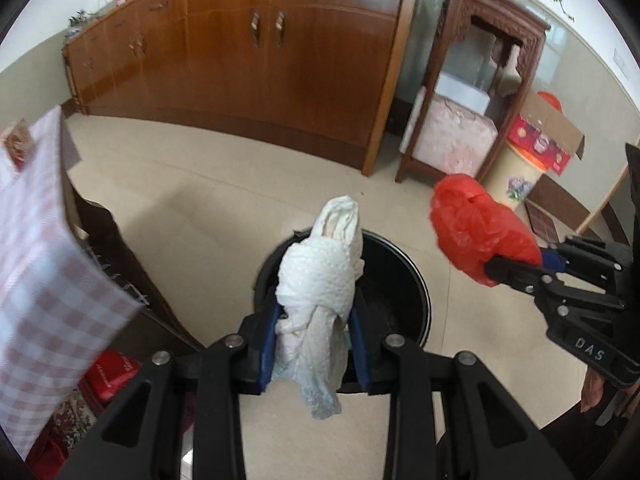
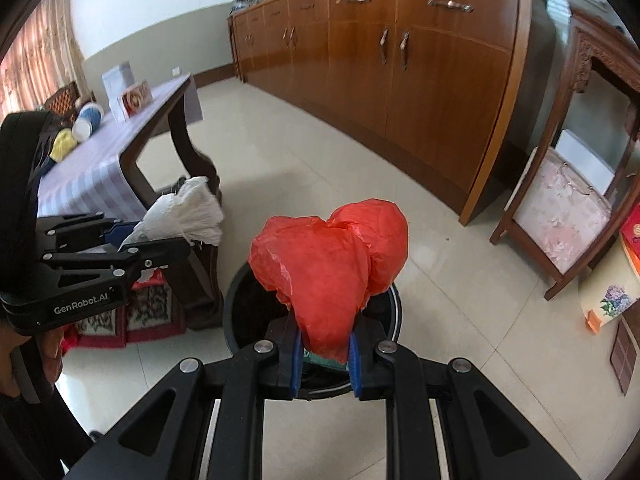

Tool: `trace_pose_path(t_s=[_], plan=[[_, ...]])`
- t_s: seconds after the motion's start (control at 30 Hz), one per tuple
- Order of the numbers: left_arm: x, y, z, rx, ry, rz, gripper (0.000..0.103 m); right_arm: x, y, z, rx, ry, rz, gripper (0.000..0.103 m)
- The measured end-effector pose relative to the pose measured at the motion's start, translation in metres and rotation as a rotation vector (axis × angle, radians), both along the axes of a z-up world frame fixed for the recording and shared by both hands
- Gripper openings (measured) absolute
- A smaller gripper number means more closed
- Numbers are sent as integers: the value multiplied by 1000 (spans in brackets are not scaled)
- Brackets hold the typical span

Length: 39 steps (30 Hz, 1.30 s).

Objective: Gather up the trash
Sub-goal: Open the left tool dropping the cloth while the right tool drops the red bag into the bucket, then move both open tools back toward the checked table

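white tissue wad [image 1: 320,280] stands lengthwise, clamped in left fingers [image 1: 267,344] above bin [image 1: 404,280].

Pale tiled floor [image 2: 320,152], long brown wooden sideboard [image 2: 400,60] along the wall, carved dark stand [image 1: 480,80] beside it, checked-cloth bench [image 2: 100,152], daylight.

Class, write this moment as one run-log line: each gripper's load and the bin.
left gripper: shut on crumpled white paper towel | right gripper: shut on crumpled red plastic bag | round black trash bin: beneath both, nothing dropped

crinkled red plastic bag [image 2: 328,264], embossed white paper towel [image 1: 320,276]
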<state>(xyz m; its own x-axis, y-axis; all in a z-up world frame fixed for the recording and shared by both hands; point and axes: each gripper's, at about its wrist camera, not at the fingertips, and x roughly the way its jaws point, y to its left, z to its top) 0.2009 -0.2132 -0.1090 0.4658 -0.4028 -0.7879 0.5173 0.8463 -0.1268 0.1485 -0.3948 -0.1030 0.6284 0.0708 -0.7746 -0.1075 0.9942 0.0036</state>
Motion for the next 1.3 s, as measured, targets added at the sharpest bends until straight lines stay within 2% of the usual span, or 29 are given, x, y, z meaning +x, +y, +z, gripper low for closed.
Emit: trace_pose_path(t_s=[0.27, 0.33, 0.4, 0.43, 0.47, 0.57, 0.63, 0.97, 1.3], plan=[[14, -23, -41, 37, 122, -62, 34, 23, -5, -52, -52, 125, 122, 19], [18, -28, -54, 68, 152, -64, 42, 32, -2, -69, -50, 167, 175, 20], [25, -28, -69, 119, 167, -28, 55, 38, 1, -83, -100, 162, 183, 56], [27, -25, -72, 122, 179, -12, 64, 41, -1, -94, -129, 180, 161, 99], [27, -15, -74, 127, 178, 24, 69, 40, -3, -97, -134, 172, 150, 103], [21, 9, -69, 124, 149, 83, 84, 32, -15, -102, -108, 160, 74, 103], [14, 20, -63, 137, 115, 123, 100, 27, -21, -103, -75, 159, 40, 103], [-1, 42, -36, 123, 28, 190, 103, 20, -6, -71, -48, 77, -42, 103], [-5, 50, -30, 120, 13, 201, 103, 11, 10, -57, -46, 32, -48, 103]])
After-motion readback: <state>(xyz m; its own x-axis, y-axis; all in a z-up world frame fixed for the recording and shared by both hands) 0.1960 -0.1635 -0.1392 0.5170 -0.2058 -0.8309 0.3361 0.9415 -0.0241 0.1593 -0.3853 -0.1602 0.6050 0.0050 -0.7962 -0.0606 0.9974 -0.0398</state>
